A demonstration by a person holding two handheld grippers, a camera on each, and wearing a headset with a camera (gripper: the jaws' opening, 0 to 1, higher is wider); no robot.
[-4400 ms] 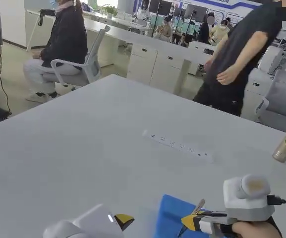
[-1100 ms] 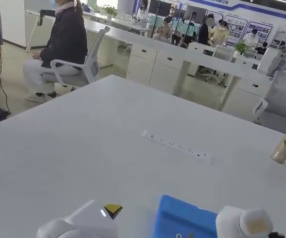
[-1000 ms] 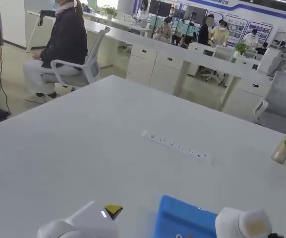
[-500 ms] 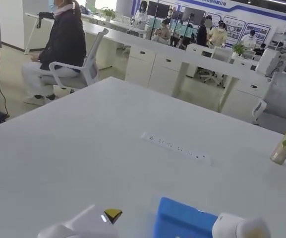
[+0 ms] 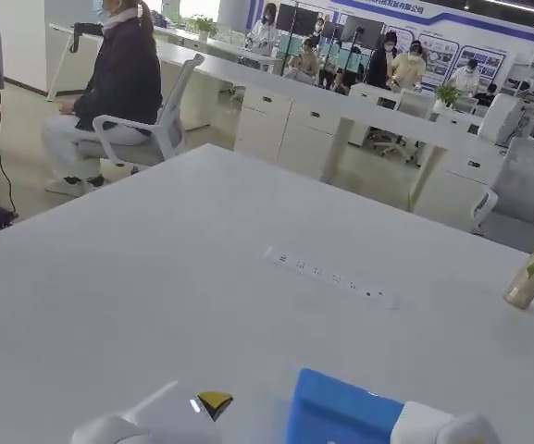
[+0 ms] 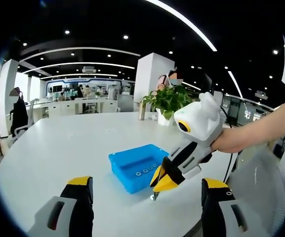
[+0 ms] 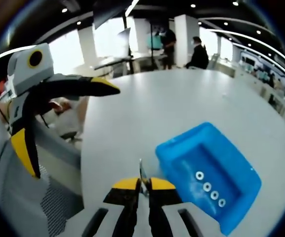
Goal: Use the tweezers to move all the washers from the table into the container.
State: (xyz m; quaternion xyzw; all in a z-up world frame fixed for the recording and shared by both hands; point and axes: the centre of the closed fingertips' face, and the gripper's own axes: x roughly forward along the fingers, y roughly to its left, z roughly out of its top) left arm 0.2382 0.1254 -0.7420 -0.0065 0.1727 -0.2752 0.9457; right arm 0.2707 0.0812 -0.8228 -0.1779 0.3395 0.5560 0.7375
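Observation:
The blue container sits on the white table with several small washers in a row inside it. My right gripper is shut on thin metal tweezers, which point at the table just beside the container's near wall. In the left gripper view the container lies ahead, and the right gripper reaches in with the tweezers' tip low by the container's corner. My left gripper is open and holds nothing. In the head view the container is at the bottom edge.
A white power strip lies across the middle of the table. A bottle with a plant stands at the right edge. A person sits on an office chair beyond the table's far left side. Desks and people fill the background.
The right gripper with the tweezers has dropped toward the bottom of the head view. A person in black who stood at the back right has left. The head camera has tilted slightly.

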